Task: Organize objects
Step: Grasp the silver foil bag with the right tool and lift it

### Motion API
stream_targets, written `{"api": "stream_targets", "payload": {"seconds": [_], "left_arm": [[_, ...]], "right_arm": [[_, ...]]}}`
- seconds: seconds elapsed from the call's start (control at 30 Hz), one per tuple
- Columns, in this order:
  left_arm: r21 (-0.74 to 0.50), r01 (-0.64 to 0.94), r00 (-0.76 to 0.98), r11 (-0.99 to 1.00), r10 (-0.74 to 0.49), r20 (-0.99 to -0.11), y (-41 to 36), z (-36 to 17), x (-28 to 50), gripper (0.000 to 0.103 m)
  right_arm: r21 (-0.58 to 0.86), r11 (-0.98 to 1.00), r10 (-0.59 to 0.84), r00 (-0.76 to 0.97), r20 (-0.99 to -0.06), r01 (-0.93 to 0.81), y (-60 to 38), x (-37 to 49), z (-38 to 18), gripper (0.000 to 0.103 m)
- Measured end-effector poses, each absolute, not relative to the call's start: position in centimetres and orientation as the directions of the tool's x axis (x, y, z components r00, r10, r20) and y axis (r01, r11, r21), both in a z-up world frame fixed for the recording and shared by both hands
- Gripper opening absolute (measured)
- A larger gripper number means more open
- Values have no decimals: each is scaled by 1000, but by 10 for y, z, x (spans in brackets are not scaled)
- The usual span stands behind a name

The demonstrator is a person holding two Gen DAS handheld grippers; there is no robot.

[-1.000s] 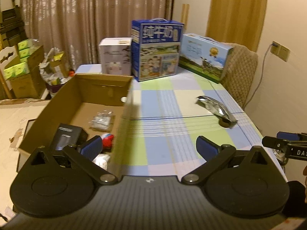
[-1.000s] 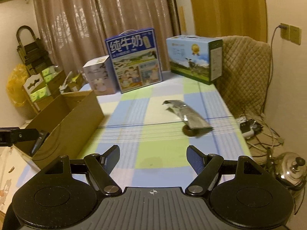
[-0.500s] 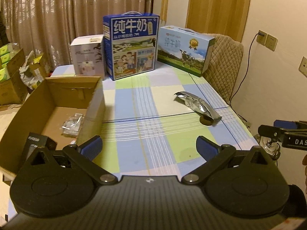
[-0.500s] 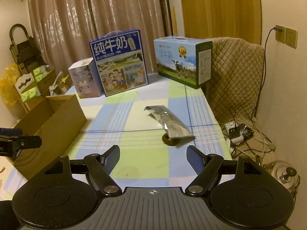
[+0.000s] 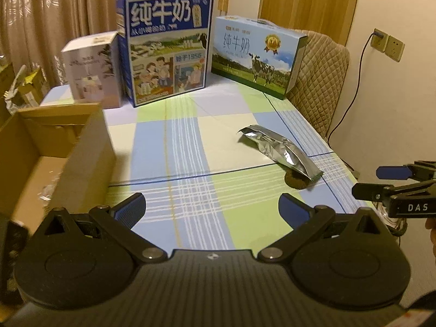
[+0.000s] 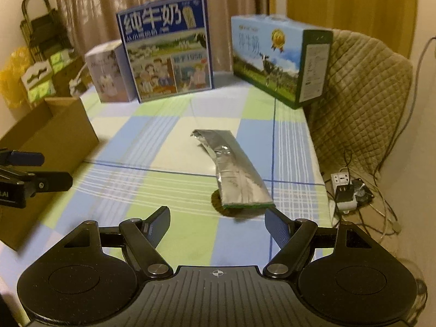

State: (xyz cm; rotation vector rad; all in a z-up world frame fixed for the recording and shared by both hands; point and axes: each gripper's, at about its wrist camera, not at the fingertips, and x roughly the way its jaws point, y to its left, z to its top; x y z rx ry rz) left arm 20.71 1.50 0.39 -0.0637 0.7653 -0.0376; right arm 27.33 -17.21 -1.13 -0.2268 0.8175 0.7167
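A crumpled silver foil pouch is lying on the checked cloth of the surface, toward its right edge, with its near end resting over a small dark round disc (what that disc is cannot be told). In the right wrist view the right gripper is pointing down at the cloth with its fingers standing wide apart and holding nothing; the pouch is lying just ahead of them, its near end sitting between the two tips in the line of sight but apart from both. The pouch is running away from the fingers at a slant, its torn far end lying toward the middle of the cloth.

In the left wrist view the left gripper is also hanging over the surface with its fingers spread and nothing between them. From here the foil pouch is lying ahead and to the right of the right-hand fingertip, well apart from it. The right gripper is showing at the right border of this view, beyond the pouch.

An open cardboard box is standing on the left side of the surface, near the left fingers. At the far end two blue milk cartons and a smaller white box are standing upright in a row. A quilted chair back is showing beside the right edge.
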Motion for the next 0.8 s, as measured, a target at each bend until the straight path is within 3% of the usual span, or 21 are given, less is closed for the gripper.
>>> {"api": "stream_targets", "payload": {"seconds": [0.4, 0.8], "left_arm": [[-102, 40, 691, 994, -101, -716, 13, -47, 281, 102], [-161, 33, 652, 986, -143, -744, 24, -94, 300, 102]], "right_arm": [[33, 697, 472, 423, -774, -717, -131, 356, -52, 74], [29, 654, 449, 358, -819, -756, -86, 406, -92, 74]]}}
